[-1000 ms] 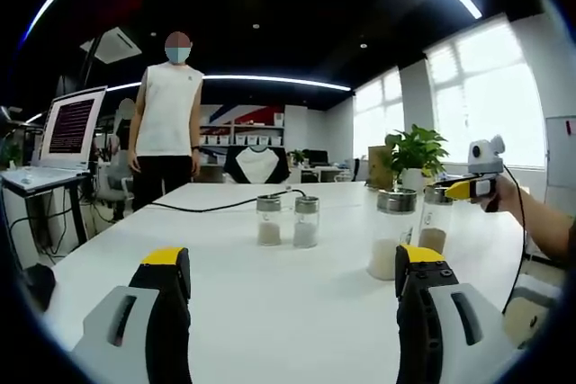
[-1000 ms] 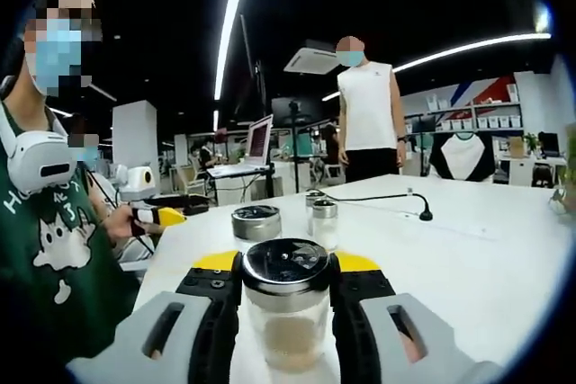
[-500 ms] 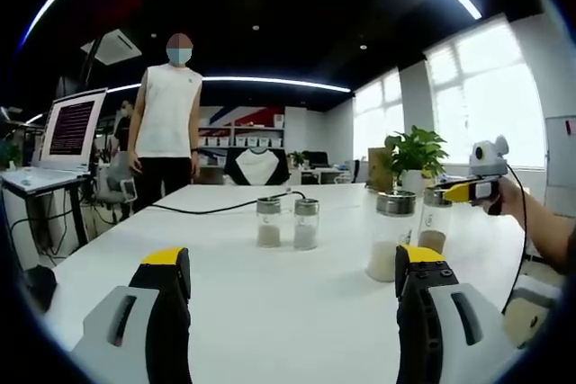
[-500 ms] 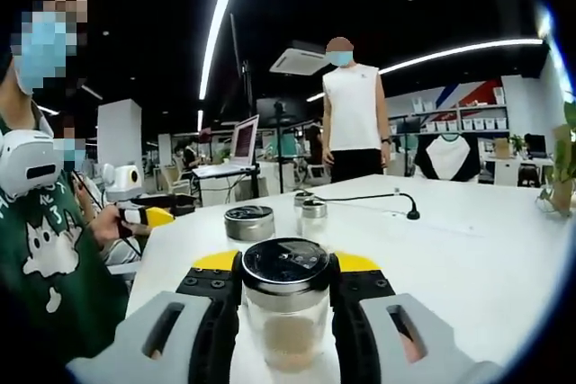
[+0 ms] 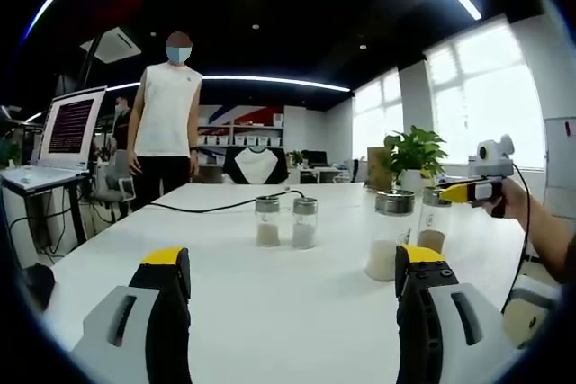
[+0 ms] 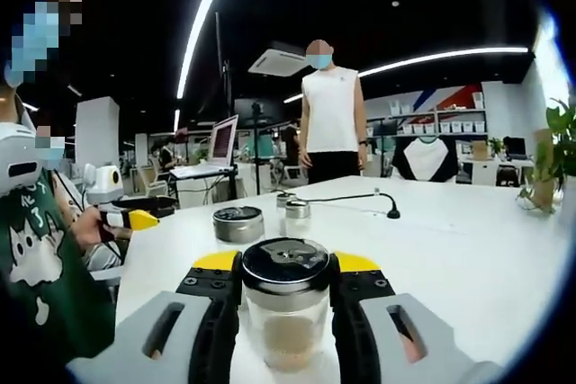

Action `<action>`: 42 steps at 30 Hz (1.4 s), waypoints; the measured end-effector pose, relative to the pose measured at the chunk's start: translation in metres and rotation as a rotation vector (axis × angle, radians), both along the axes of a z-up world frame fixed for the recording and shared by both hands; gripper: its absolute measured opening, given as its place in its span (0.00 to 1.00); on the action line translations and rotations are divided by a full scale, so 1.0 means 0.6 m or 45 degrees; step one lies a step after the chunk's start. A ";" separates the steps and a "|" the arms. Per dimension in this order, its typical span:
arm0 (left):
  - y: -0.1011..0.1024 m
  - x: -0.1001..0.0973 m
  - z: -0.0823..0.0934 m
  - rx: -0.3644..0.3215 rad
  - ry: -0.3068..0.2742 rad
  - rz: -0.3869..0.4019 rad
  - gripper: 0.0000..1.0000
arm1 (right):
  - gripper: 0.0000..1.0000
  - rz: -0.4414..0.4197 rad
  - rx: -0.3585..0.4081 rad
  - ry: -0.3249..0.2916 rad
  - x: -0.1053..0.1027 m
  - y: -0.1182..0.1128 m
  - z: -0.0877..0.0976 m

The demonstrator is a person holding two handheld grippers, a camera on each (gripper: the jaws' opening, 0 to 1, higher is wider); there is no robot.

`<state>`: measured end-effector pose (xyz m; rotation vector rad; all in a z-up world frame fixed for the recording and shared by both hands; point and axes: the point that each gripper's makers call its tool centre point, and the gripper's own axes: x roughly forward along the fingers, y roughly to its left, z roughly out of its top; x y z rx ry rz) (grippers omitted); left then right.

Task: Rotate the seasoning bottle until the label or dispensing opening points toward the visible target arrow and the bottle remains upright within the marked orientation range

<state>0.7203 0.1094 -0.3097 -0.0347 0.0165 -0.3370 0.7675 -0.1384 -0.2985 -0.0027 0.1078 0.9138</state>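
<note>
In the right gripper view the right gripper [image 6: 286, 308] grasps the bottle [image 6: 286, 312] upright on the white desk [image 6: 468, 267], fingers [image 6: 216, 312] clamped on both sides below its dark lid. In the left gripper view the left gripper [image 5: 292, 290] hangs released over bare desk, with three more jars [image 5: 268, 220] standing ahead
</note>
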 end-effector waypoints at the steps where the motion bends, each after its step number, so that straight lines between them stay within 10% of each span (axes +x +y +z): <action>1: 0.000 0.000 0.000 0.000 -0.001 -0.001 1.00 | 0.37 -0.010 0.002 -0.005 0.000 0.000 0.000; 37: -0.005 -0.002 -0.002 0.006 0.010 -0.007 1.00 | 0.38 -0.308 0.027 -0.049 0.006 -0.006 0.003; 42: -0.001 -0.001 -0.002 0.004 0.010 -0.003 1.00 | 0.53 -0.299 -0.001 -0.066 0.004 -0.005 0.007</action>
